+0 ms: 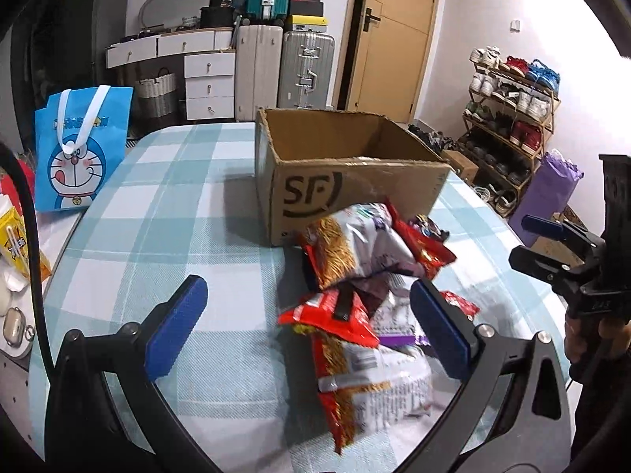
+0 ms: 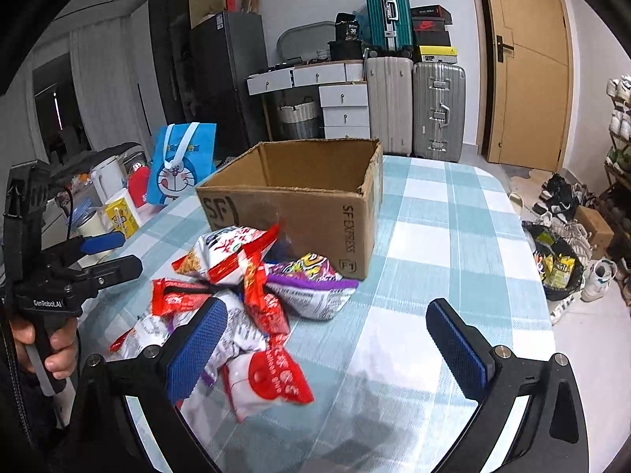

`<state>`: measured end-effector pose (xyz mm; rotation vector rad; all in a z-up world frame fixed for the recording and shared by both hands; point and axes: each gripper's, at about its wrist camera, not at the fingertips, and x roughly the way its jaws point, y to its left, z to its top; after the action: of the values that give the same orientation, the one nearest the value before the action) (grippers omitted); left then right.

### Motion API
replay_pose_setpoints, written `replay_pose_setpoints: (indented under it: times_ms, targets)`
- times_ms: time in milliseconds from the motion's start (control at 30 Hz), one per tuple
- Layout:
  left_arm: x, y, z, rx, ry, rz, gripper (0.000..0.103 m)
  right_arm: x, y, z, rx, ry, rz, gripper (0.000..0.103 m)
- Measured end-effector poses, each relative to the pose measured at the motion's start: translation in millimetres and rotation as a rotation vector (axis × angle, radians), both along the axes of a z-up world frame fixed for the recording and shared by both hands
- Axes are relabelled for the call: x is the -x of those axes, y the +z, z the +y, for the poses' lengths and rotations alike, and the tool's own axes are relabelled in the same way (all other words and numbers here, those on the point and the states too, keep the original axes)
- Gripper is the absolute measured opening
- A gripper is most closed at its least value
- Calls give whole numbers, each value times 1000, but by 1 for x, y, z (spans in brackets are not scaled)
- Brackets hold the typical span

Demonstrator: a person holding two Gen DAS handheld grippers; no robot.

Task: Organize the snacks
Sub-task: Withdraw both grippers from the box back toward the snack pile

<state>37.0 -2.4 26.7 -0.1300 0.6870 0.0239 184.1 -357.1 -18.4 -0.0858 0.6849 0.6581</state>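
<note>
A pile of snack packets (image 1: 366, 307) in red, white and purple lies on the checked tablecloth in front of an open cardboard box (image 1: 347, 169) marked SF. My left gripper (image 1: 311, 323) is open, low over the near part of the pile, its right finger beside the packets. In the right wrist view the same pile (image 2: 252, 299) sits left of centre before the box (image 2: 299, 201). My right gripper (image 2: 331, 343) is open above the cloth, its left finger over the pile's near edge. Nothing is held. The box's inside looks bare where visible.
A blue cartoon tote bag (image 1: 81, 146) stands at the table's left edge, with a kettle (image 2: 108, 177) and small boxes beyond. Suitcases (image 1: 305, 69), drawers and a door line the back wall. A shoe rack (image 1: 512, 118) and a rubbish bag (image 2: 558, 264) stand right of the table.
</note>
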Motion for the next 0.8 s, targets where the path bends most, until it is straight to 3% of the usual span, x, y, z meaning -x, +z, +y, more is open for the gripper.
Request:
replay_pose_setpoints:
  times_ms: [300, 800]
  targets:
    - [8, -13, -18, -32, -31, 72, 102, 10, -9, 8, 34, 26, 32, 103]
    - [-1, -41, -39, -9, -135, 179, 102, 7, -43, 28, 134, 81, 88, 103]
